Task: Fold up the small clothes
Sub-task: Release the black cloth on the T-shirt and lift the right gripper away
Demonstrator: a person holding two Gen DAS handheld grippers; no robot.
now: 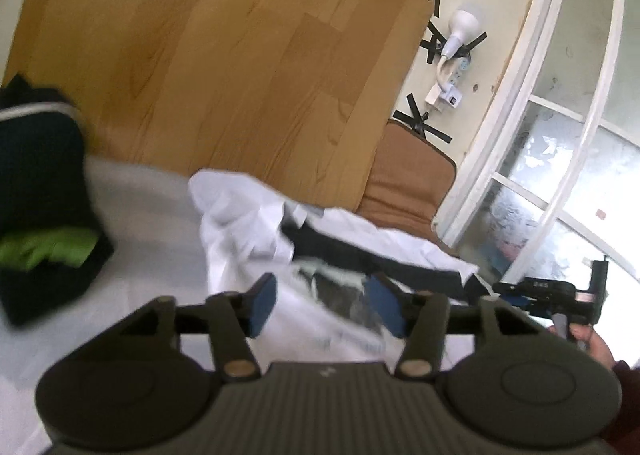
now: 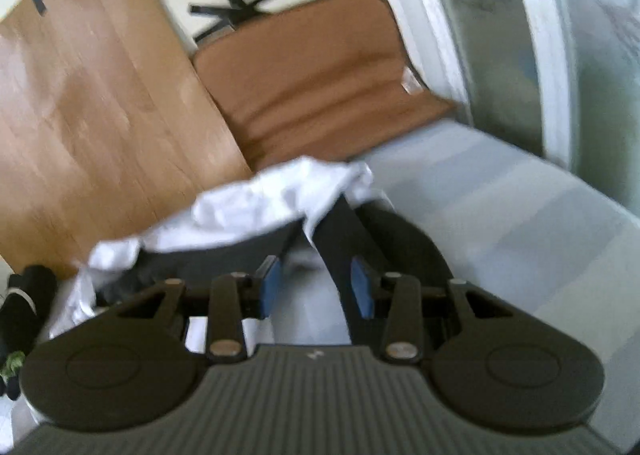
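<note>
Both my grippers, left gripper (image 1: pixel 316 305) and right gripper (image 2: pixel 318 291), have spread, empty jaws; the white garment (image 1: pixel 240 215) lies crumpled just ahead, nearer my left.

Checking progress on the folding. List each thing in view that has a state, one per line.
White garment: crumpled on the grey surface, not folded.
Dark garment: lying loose, partly under the white garment.
Black and green clothes: piled at the left, apart from the white garment.
Left hand-held gripper: open, nothing between its pads.
Right hand-held gripper: open, gripping nothing.
Brown cushion: propped against the wall.
</note>
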